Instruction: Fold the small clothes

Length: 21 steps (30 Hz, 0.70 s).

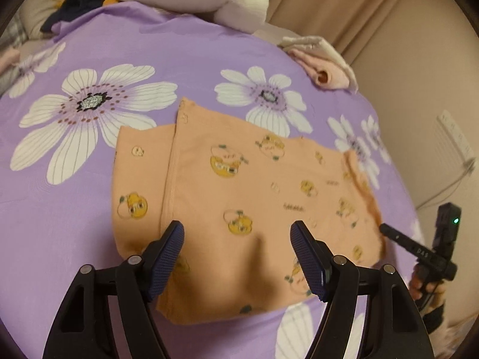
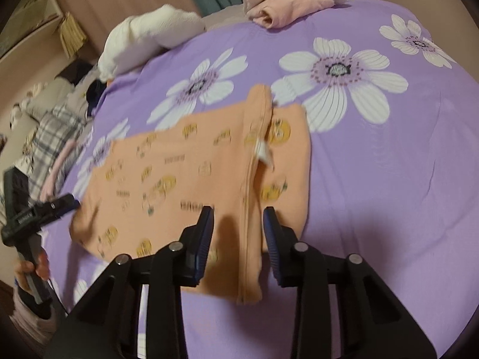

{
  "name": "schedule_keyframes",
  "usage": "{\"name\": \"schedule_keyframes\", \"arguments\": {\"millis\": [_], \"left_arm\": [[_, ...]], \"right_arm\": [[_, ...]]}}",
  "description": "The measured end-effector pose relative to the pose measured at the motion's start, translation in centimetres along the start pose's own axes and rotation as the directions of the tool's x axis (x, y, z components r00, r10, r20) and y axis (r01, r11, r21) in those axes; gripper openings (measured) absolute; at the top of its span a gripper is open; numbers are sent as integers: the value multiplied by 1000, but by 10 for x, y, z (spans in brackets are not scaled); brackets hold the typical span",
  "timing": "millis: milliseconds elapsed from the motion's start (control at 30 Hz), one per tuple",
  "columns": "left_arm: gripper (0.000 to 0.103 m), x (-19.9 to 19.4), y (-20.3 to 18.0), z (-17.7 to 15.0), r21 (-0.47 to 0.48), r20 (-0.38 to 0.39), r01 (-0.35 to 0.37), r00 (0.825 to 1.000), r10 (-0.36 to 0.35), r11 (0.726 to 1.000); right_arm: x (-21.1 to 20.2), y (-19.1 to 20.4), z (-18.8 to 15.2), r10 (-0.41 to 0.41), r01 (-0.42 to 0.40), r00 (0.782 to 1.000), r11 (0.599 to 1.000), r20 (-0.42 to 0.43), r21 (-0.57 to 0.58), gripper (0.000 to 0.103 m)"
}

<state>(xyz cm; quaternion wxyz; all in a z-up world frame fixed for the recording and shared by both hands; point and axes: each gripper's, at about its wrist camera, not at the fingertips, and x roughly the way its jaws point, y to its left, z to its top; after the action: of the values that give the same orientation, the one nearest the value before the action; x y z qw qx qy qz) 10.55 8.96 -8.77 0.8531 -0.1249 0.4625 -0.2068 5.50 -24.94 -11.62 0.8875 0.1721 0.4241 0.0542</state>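
A small orange garment [image 1: 239, 185] printed with yellow cartoon figures lies flat on the purple flowered bedsheet [image 1: 149, 53], one part folded over along a stitched seam. My left gripper [image 1: 238, 233] hovers open over its near edge, with nothing between the fingers. In the right wrist view the same garment [image 2: 179, 173] lies spread out with a white label showing. My right gripper [image 2: 238, 218] stands open above the seam by the near edge; its pads press on nothing. A hand holds each gripper, one at each end of the garment.
Folded pink and white clothes [image 2: 287, 3] sit at the far edge of the bed. A white plush bundle [image 2: 149, 36] and a dark garment [image 1: 77, 9] lie at the back, and plaid cloth [image 2: 51, 131] is heaped at the left. Beige curtains [image 1: 359, 9] hang behind.
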Motion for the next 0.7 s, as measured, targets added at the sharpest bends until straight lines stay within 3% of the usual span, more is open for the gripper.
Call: {"name": "schedule_keyframes", "arguments": {"millis": [200,433,700], "left_arm": [[72,7,-8,-20,50,-18,-75,997,76,996],[72,10,-4,-35,54,-42,-95,994,98,994],[72,10,-5,-38,71,-46,-100,994,104,992]], "right_arm": [[3,5,-15,-88,89,996,995,9,-42,9],[-3,-35,-23,40,-41,999,983,10,178,4],[-10,-27,-30,-21,18,1000,983,17,184,5]]}}
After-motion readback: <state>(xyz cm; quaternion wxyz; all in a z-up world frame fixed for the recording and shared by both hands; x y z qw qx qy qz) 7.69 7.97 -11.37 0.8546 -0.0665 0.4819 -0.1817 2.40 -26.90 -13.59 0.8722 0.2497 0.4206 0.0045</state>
